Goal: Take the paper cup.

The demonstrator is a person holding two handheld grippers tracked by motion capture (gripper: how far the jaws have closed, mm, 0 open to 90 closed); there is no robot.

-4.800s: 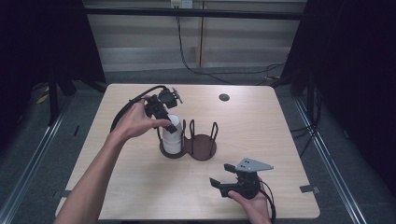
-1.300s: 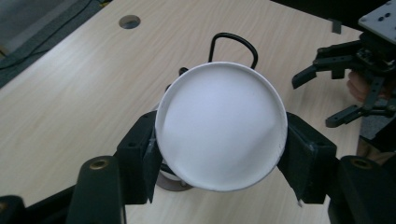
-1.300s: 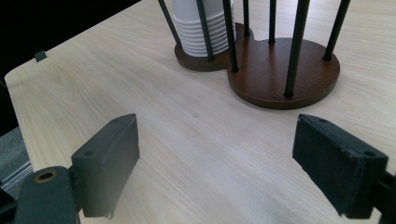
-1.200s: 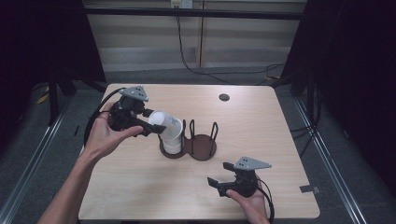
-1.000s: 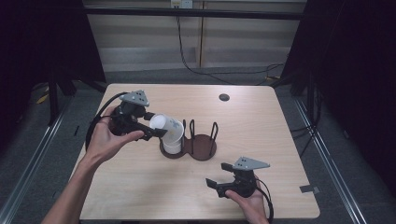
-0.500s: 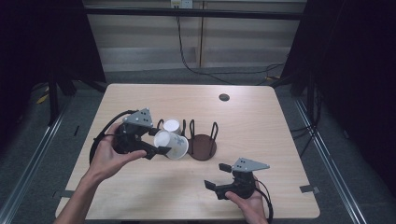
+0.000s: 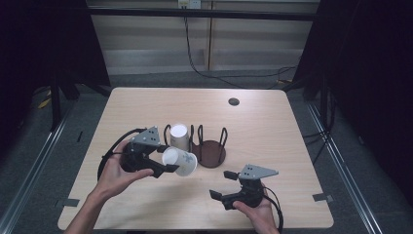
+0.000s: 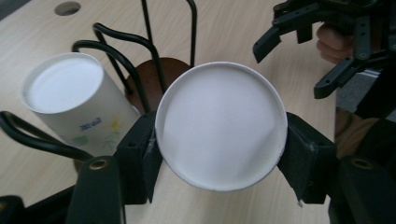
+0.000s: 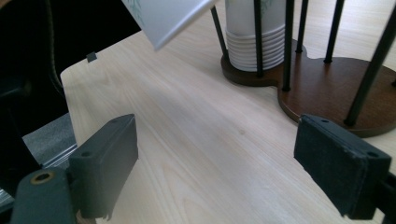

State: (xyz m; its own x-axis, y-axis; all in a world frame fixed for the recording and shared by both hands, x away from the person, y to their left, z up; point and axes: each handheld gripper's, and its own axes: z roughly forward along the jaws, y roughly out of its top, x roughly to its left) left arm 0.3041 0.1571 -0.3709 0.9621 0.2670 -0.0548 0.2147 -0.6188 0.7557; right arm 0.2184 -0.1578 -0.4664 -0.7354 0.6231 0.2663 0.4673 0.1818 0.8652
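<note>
From the high view, the left gripper (image 7: 163, 163) is clamped on a paper cup (image 7: 179, 161), held tipped sideways just left of the cup rack (image 7: 210, 153). Left gripper view: cup bottom faces the camera, pinched between both jaws, with the stack of cups (image 8: 74, 105) behind. Right gripper view: right gripper (image 9: 233, 170) is wide open over bare table (image 9: 187, 154).

A light wooden table (image 7: 292, 126) stands on grey floor (image 7: 44, 156) before dark curtains (image 7: 44, 44).
</note>
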